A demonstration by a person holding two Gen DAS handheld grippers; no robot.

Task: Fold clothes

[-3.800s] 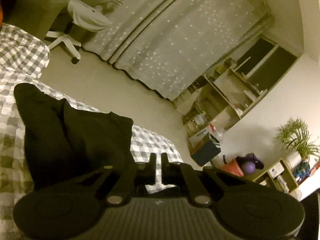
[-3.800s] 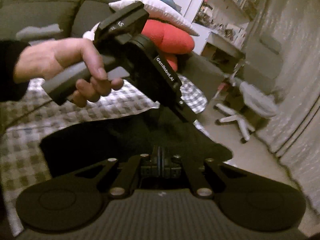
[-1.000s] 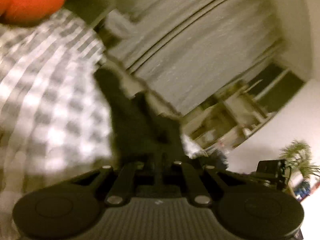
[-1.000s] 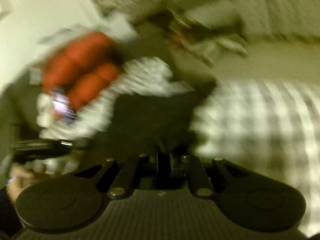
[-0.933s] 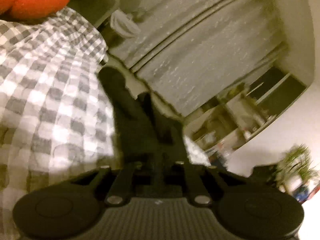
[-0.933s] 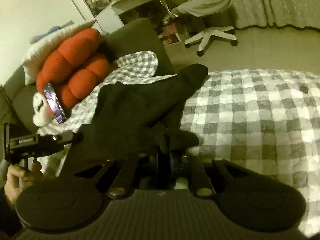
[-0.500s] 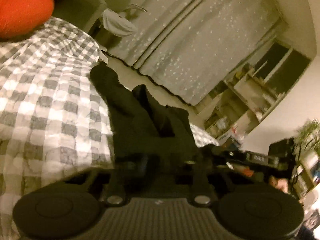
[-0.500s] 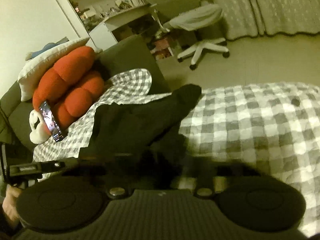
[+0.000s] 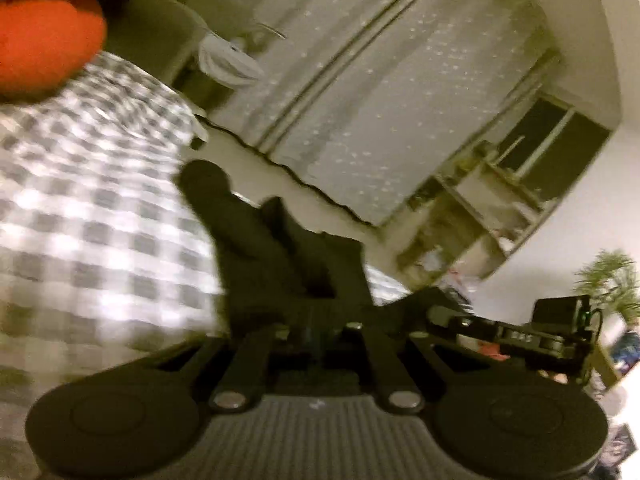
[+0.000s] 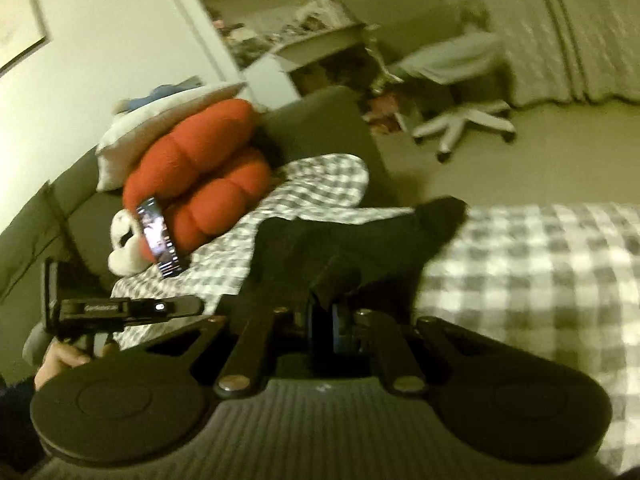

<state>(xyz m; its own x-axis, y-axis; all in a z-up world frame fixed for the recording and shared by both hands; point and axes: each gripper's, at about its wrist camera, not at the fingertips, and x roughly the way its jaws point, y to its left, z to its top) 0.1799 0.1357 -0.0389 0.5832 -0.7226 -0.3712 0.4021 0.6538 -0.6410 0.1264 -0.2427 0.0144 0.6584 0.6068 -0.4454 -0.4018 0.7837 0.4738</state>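
**Q:** Where's the black garment [image 10: 352,240] at, and what are the two grabbers doing with it?

**A:** It's lying on the grey-and-white checked bedspread [image 10: 540,272]. In the right wrist view it's a dark heap just above centre, with one rounded end poking out toward 2 o'clock. A flap of it rises toward 6 o'clock, right into the right gripper [image 10: 325,320]. That one's narrow, and the flap sits pinched between its fingers. Its jaws have just been opening a touch, but the cloth looks caught to me.

**Q:** And the left one?

**A:** The left gripper [image 9: 316,330] is narrow too, and its jaws have just been opening as well. The garment runs from its tips up toward 11 o'clock in that view. But it's all black on black and smeared, so I honestly can't tell if the pads are on the cloth or just next to it.

**Q:** Anything else around?

**A:** From the right camera there's a red plush cushion [image 10: 200,176] at about 10 o'clock, with a phone [image 10: 158,236] propped against it. A white office chair [image 10: 460,80] is on the floor at 1 o'clock. A hand [image 10: 60,360] on the left gripper's handle shows at 8 o'clock. The left camera gets a pale curtain [image 9: 380,100] at 12 and a plant [image 9: 612,280] at 3.
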